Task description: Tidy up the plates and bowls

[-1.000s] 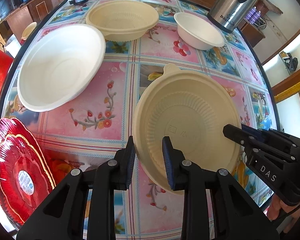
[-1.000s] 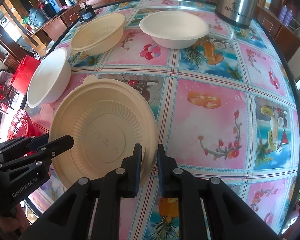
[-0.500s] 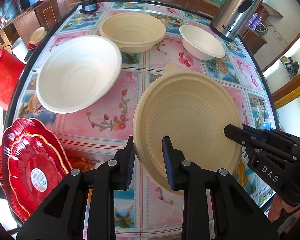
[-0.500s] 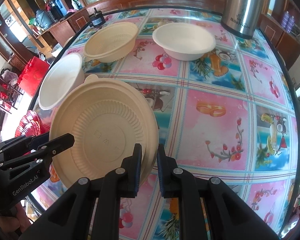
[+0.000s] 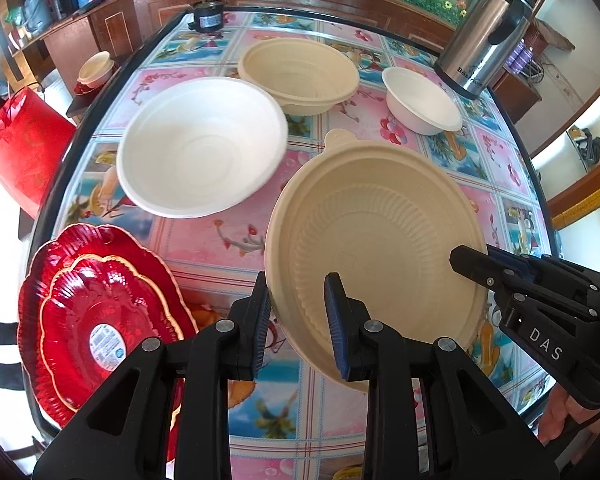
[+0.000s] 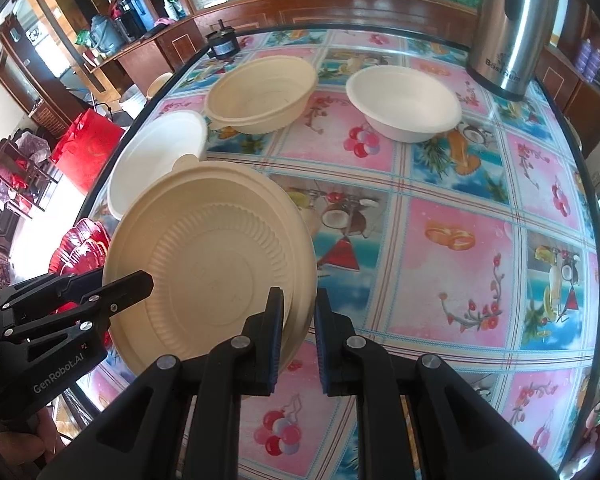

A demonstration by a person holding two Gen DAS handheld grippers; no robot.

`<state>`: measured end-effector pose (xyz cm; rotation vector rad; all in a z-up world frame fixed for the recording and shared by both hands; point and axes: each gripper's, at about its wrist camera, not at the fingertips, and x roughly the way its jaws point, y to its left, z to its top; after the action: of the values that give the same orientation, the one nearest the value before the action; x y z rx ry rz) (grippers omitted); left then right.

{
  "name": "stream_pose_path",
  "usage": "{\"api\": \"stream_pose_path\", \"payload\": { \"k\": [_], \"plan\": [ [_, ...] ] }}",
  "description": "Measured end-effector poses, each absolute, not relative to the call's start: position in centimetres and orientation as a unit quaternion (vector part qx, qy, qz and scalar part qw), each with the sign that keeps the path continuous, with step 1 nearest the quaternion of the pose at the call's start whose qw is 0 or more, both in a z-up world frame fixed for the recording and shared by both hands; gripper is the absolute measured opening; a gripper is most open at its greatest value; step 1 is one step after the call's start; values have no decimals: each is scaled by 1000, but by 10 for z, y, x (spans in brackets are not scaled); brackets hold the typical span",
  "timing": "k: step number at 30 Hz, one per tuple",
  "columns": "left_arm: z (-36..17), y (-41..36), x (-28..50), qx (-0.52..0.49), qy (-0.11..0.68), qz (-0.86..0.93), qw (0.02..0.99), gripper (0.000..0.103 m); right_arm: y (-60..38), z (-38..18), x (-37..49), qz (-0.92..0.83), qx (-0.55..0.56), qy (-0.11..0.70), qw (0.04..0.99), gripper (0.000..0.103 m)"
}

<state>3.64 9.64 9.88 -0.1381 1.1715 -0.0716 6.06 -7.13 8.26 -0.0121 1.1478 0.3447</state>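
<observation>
At the far left of the left wrist view, two nested red plates (image 5: 100, 316) were seen at the table (image 5: 228, 236) edge, their lower portion cut off behind the left gripper's frame. Beyond them a large white bowl (image 5: 200, 152) rested on the patterned tablecloth, with a beige bowl (image 5: 300, 76) just behind it and a small white bowl (image 5: 422, 100) further right, near a steel kettle (image 5: 484, 32) whose top was cropped by the frame.

The beige ribbed bowl (image 5: 376, 248) was held tilted above the table, clear of the cloth. Its left rim was pinched by the left gripper (image 5: 298, 324), one finger outside the wall and one inside. Its right rim was clamped by the right gripper (image 6: 298, 340), closed narrowly on the edge; in the left wrist view only that gripper's tip (image 5: 476, 266) could be seen against the bowl.

In the right wrist view, the large white bowl (image 6: 156, 160) was partly hidden behind the held bowl (image 6: 208, 264), and the red plates (image 6: 78, 248) showed only as a sliver. The underside of the held bowl could not be made out.
</observation>
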Motion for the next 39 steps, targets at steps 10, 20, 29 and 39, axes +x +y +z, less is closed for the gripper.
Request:
{"api": "stream_pose_path", "payload": {
  "k": [10,20,29,39],
  "plan": [
    [107,119,24,-76,546,-13,834,26,-50,91,58,183,-11,530,828,13],
    [113,149,8,-87,539,18,838,26,-21,94,53,210,-23,525,824,13],
    [116,184,-10,-105,532,50,838,26,14,94,48,237,-38,521,819,13],
    [111,227,-32,-127,534,88,831,26,58,93,38,278,-55,521,805,14]
  ]
}}
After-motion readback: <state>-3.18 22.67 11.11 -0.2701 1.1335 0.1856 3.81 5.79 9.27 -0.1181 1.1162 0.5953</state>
